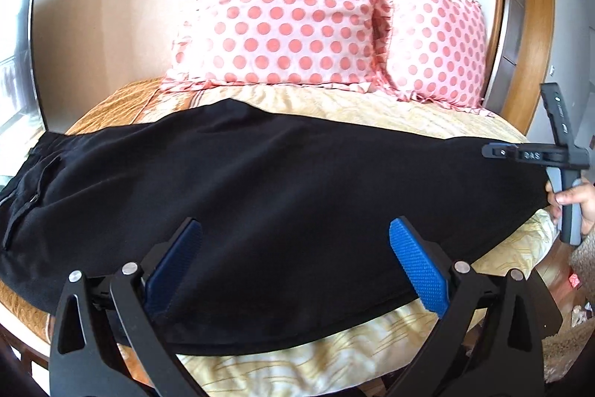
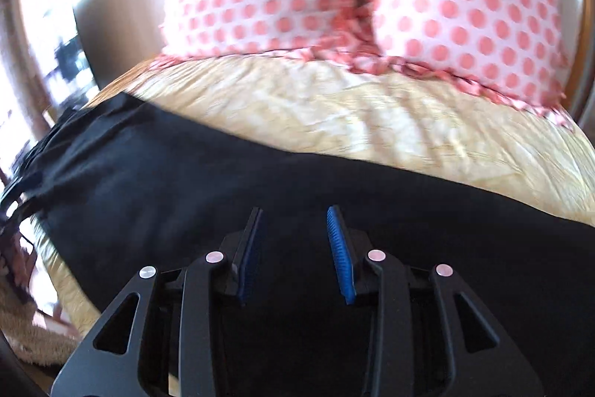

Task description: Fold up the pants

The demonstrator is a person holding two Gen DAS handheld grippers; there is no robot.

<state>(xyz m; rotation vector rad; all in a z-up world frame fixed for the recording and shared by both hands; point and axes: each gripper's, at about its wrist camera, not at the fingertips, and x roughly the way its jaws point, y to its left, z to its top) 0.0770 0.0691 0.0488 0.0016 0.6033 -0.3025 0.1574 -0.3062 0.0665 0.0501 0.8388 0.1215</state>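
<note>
My left gripper gapes wide over the black pants along the bed's near edge. Right gripper partly open, holding nothing

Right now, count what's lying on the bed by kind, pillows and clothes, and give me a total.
Polka-dot pillows: 2, one larger and one to its right
Black pants: 1, spread flat across the bedspread
Total: 3
</note>
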